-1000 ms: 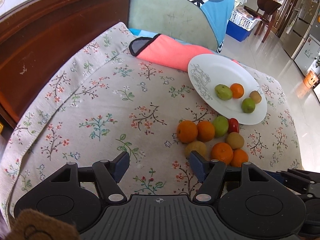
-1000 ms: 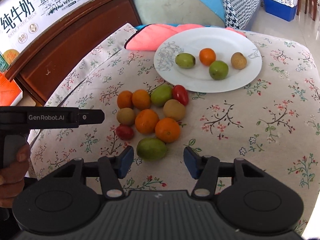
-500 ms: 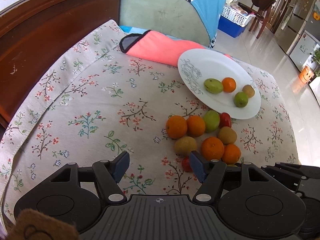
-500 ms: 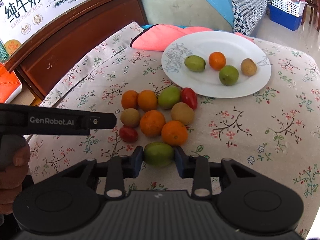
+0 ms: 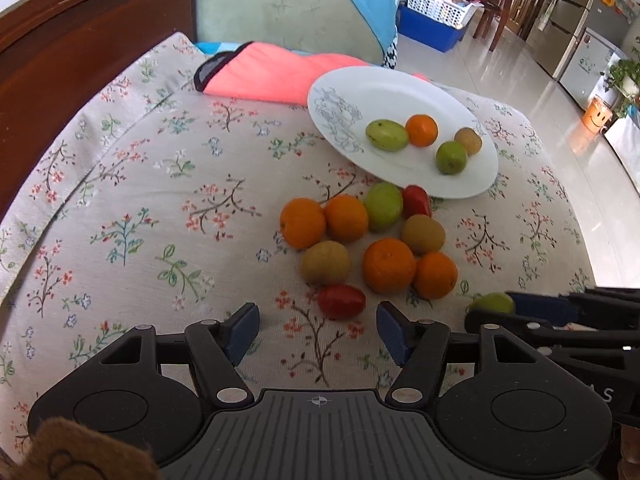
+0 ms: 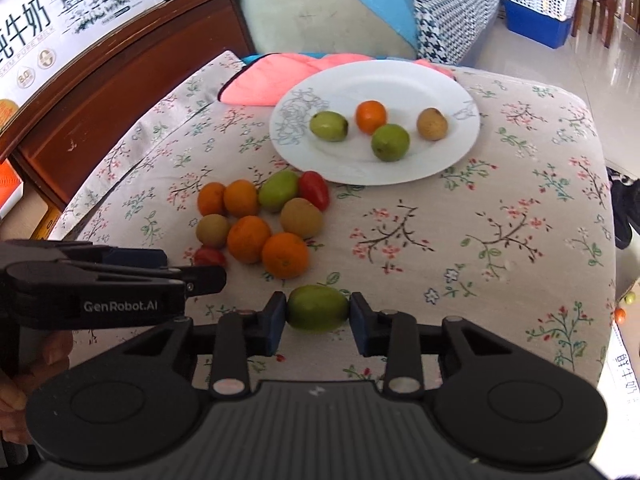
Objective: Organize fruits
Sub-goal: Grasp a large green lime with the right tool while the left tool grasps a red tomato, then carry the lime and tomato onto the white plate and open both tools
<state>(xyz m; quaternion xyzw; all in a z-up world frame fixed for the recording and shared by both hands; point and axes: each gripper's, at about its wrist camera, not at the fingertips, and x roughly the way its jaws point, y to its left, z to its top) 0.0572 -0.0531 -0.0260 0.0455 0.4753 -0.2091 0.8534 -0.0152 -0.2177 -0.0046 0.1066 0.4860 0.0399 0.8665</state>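
My right gripper (image 6: 318,316) is shut on a green fruit (image 6: 318,307) and holds it just above the floral cloth; the fruit also shows in the left wrist view (image 5: 493,303). My left gripper (image 5: 316,330) is open and empty, with a red cherry tomato (image 5: 341,301) just beyond its fingertips. A pile of oranges, brown and green fruits (image 5: 388,266) lies on the cloth in front of a white plate (image 5: 352,92). The plate (image 6: 440,80) holds two green fruits, an orange (image 6: 371,116) and a brown fruit.
A pink cloth (image 5: 272,74) lies behind the plate. A dark wooden headboard (image 6: 120,92) and a milk carton box (image 6: 60,20) stand at the left. The table edge drops to the tiled floor on the right.
My right gripper closed on the green fruit and lifted it slightly. My left gripper moved forward and right toward the fruit pile, so the red tomato is now in front of it.
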